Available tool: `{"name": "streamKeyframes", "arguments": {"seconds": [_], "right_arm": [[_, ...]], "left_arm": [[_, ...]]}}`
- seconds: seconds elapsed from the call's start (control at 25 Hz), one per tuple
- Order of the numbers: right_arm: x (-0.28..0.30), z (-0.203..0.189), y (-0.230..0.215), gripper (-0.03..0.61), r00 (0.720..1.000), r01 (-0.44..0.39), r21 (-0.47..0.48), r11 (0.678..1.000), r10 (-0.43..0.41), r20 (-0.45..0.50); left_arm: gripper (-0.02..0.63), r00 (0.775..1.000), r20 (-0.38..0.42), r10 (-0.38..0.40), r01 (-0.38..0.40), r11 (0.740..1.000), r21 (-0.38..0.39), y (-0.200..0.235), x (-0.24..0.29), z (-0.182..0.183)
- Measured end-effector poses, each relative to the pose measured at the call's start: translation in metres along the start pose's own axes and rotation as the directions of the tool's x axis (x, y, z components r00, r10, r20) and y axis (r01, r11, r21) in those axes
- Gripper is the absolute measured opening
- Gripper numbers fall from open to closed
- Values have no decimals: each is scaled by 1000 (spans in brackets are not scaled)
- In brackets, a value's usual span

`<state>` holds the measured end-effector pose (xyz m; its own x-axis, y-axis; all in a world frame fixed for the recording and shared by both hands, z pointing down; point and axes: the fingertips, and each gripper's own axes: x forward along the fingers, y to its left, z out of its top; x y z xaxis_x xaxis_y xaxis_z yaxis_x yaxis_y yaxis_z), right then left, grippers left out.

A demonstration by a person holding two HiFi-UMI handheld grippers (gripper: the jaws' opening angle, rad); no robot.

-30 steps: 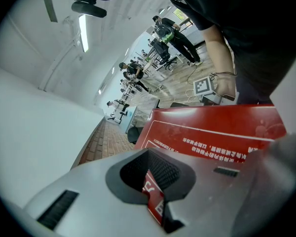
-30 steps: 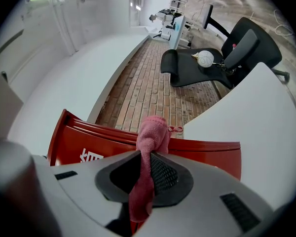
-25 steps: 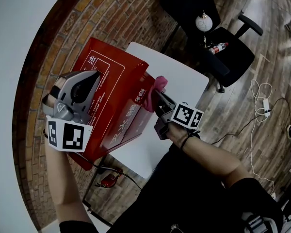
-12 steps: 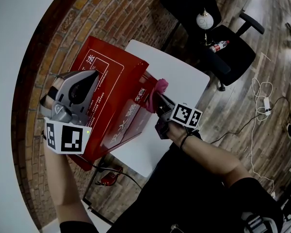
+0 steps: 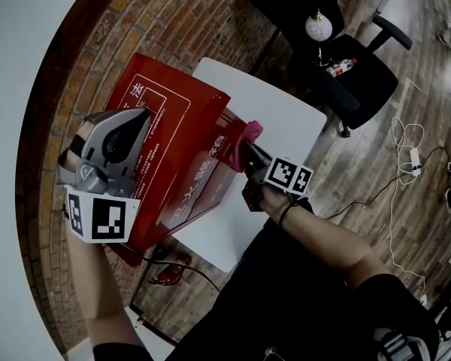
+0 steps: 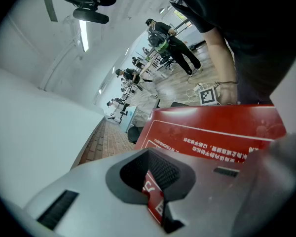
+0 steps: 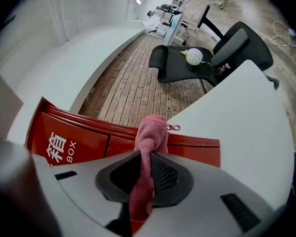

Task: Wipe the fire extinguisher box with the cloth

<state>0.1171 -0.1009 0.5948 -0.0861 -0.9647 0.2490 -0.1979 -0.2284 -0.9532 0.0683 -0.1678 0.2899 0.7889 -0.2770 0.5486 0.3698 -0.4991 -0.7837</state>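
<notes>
In the head view my left gripper (image 5: pixel 141 117) is clenched on the raised red panel of the fire extinguisher box (image 5: pixel 182 138), which sits at the left edge of the white worktop (image 5: pixel 289 122) with its long axis running from the far left corner toward the near edge. My right gripper (image 5: pixel 246 147) reaches in from the worktop's near side and grasps the pink cloth (image 5: pixel 249 132), whose bunched end is at the box's right-hand end and seems to touch it. In the left gripper view my fingers (image 6: pixel 138 169) are pinched together on a thin red edge of that panel, and the printed face stretches away beyond them (so this hand is a brace, I judge, not the wiper). In the right gripper view the cloth stands up from between my closed fingers (image 7: pixel 165 174), right in front of the box's red rim. The lettered front lies off to the left, bare worktop to the right. The wiping hand is therefore the right one, and the box's unwiped length lies leftward from it. I judge the stroke should run along that long axis, toward my left hand.
</notes>
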Motion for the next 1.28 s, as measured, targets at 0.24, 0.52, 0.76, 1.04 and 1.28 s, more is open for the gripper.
{"name": "streamKeyframes", "arguments": {"seconds": [0.24, 0.52, 0.76, 1.04, 1.28], "right_arm": [[5, -3, -19, 61, 999, 34, -8, 999, -34, -8], [12, -9, -47, 61, 997, 75, 3, 997, -75, -16], [19, -15, -69, 61, 995, 96, -23, 995, -97, -33], [25, -19, -96, 61, 992, 116, -13, 993, -116, -40], [31, -21, -116, 61, 990, 128, -15, 992, -129, -50]], "left_arm": [[20, 1000, 0, 3, -3, 1000, -6, 0, -1, 0], [20, 1000, -1, 0, 0, 1000, -4, 0, 0, 0], [20, 1000, -5, -1, 1, 1000, 0, 0, 2, 2], [20, 1000, -3, -4, 4, 1000, -1, 0, 3, 4], [20, 1000, 2, -4, 4, 1000, 2, 0, 3, 4]]}}
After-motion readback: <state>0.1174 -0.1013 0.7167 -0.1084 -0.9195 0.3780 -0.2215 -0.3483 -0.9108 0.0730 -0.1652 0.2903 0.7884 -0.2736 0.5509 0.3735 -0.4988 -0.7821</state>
